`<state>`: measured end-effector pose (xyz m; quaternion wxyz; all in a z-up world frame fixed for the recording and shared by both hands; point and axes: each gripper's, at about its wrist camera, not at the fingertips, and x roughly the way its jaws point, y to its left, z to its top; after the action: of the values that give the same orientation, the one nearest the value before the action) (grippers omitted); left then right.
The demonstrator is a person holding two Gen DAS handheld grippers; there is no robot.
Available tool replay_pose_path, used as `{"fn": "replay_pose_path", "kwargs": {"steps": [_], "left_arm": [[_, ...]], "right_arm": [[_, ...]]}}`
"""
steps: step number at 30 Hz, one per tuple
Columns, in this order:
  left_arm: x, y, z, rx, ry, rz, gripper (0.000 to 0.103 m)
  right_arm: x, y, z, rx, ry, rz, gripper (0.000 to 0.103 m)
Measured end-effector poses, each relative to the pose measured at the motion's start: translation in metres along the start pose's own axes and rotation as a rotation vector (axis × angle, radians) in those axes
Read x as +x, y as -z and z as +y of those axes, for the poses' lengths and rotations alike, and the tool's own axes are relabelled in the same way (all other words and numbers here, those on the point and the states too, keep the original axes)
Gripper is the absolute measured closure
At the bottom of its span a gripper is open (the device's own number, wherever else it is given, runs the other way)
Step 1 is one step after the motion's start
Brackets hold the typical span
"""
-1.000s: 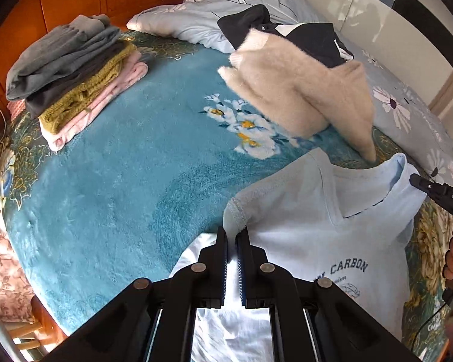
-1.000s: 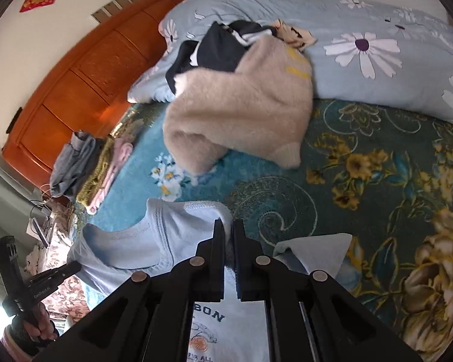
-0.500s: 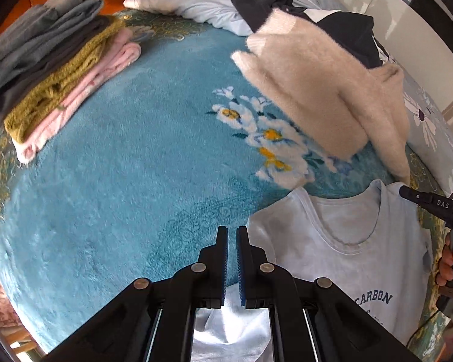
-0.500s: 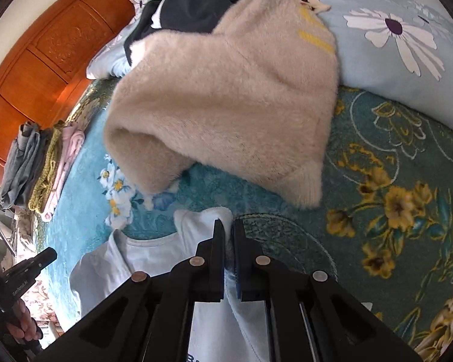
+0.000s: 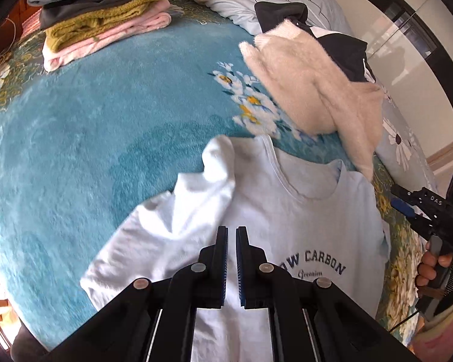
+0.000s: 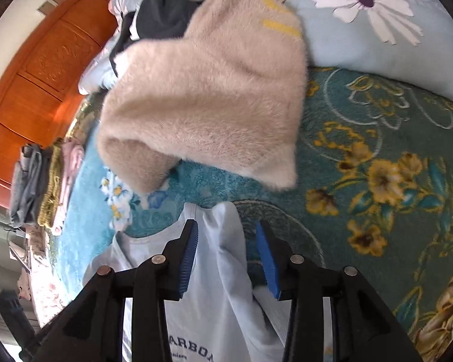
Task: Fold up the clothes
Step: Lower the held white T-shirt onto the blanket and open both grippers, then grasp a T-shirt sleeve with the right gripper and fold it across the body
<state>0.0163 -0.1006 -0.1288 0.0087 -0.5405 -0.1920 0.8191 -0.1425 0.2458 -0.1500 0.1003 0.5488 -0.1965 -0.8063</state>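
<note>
While right gripper point(image 6: 226, 235) jaws just spread, straddling tee point(image 6: 217, 271) shoulder low-centre without pinching, left gripper point(image 5: 229, 241) stays narrow over tee chest; only left view catches hand point(image 5: 432, 268) far right.

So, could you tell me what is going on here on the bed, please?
A person with hand-held tongs in each hand is laying a pale blue T-shirt out flat on the teal blanket to fold it. The right tongs have just been opening, the shirt's shoulder lying loose between their jaws. The left tongs are shut over the shirt, whose sleeve is bunched up. A fluffy beige sweater waits beyond, and a folded stack sits by the headboard.
</note>
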Motion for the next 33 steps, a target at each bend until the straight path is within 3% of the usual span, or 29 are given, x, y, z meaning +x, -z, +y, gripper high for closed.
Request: {"fn": "replay_pose_path", "kwargs": {"steps": [4,7,12,16,20,22,27,33], "left_arm": [[-0.002,0.032,-0.015,0.057,-0.023,0.036,0.096],[-0.005,0.050,-0.023,0.091,-0.047,0.054,0.096],[-0.016,0.069,-0.034,0.150,-0.070,0.062,0.096],[-0.032,0.073,-0.039,0.175,-0.083,0.026,0.096],[-0.046,0.072,-0.037,0.159,-0.090,-0.008,0.096],[-0.052,0.072,-0.035,0.149,-0.094,-0.017,0.096],[-0.052,0.072,-0.032,0.135,-0.098,-0.018,0.096],[-0.048,0.069,-0.028,0.119,-0.101,-0.009,0.096]], "right_arm": [[-0.050,0.029,-0.027,0.013,0.046,-0.063,0.061],[-0.074,0.063,-0.057,0.030,0.090,-0.038,0.061],[-0.082,0.134,-0.100,0.114,0.061,0.037,0.061],[-0.070,0.161,-0.104,0.156,0.034,0.064,0.058],[-0.066,0.163,-0.089,0.167,-0.032,0.067,0.064],[-0.063,0.164,-0.083,0.165,-0.032,0.078,0.095],[-0.087,0.157,-0.105,0.304,-0.139,-0.022,0.097],[-0.150,0.110,-0.131,0.269,-0.020,-0.199,0.097]]}}
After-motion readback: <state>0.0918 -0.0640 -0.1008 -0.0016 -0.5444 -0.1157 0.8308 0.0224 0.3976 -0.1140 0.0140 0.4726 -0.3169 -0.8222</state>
